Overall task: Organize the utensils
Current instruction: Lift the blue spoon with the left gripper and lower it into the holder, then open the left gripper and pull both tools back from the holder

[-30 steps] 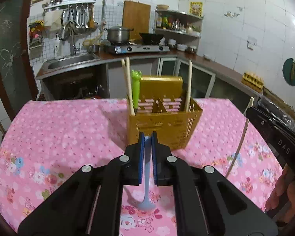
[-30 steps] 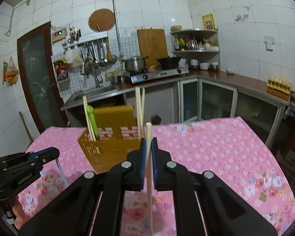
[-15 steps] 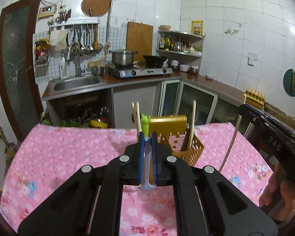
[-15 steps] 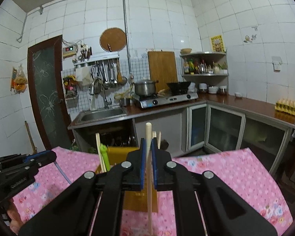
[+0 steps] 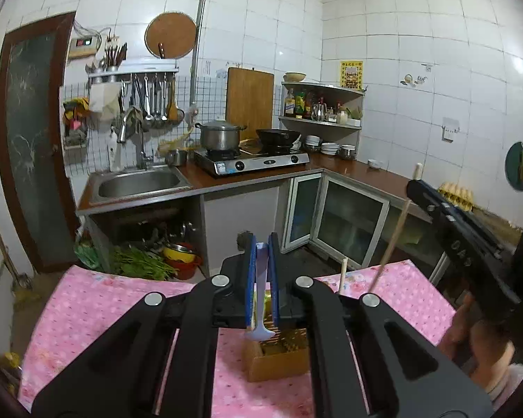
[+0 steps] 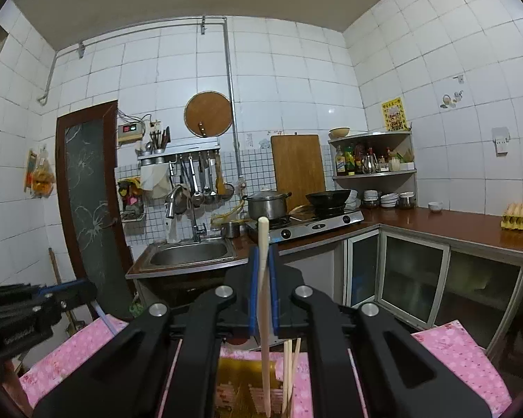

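Left gripper [image 5: 260, 280] pinching a pale blue spoon [image 5: 259, 310], handle up, bowl hanging down above the yellow holder [image 5: 279, 362], right gripper [image 6: 263, 292] clamped on an upright chopstick [image 6: 264, 313], tip down over the holder.

Only pale raised letters that seem to read "DAS", seen inverted, can be made out on the right gripper [image 5: 414, 184]'s black arm in the left wrist view, while the yellow wall poster [image 6: 394, 114]'s print is too small to be read.
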{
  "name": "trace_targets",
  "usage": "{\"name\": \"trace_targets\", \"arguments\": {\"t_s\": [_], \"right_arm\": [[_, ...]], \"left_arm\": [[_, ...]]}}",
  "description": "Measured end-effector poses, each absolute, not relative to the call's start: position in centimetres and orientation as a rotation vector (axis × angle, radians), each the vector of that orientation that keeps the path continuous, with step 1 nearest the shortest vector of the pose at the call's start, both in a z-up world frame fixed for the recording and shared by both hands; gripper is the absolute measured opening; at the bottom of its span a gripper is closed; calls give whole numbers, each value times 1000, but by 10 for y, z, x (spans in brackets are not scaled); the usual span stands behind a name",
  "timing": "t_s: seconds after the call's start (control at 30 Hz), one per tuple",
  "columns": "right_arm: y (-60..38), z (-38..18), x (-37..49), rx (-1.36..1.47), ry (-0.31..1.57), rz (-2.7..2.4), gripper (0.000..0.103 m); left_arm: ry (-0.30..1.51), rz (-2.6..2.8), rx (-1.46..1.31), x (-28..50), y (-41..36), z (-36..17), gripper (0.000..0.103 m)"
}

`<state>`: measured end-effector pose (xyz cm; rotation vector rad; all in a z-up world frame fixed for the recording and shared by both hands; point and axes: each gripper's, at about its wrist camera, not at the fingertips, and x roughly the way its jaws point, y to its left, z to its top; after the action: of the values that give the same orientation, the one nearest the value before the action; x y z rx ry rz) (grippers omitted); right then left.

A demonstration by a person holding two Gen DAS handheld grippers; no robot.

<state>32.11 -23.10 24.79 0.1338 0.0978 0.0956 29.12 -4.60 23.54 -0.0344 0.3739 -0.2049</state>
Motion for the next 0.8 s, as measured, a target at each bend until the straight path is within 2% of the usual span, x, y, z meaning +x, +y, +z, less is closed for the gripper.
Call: {"name": "trace_targets", "arguments": {"t_s": [0.33, 0.7, 0.77, 0.8], "right_arm": [[-240, 176, 361, 134, 191, 89, 6], [-237, 122, 377, 79, 288, 91, 6], [-235, 116, 376, 60, 298, 95, 7], [-234, 114, 374, 51, 301, 98, 7]], "left_arm": [[439, -173, 11, 336, -73, 161, 6], [401, -99, 79, 348, -76, 103, 7], [400, -89, 78, 345, -73, 98, 10], [401, -88, 78, 343, -72, 97, 18]]}}
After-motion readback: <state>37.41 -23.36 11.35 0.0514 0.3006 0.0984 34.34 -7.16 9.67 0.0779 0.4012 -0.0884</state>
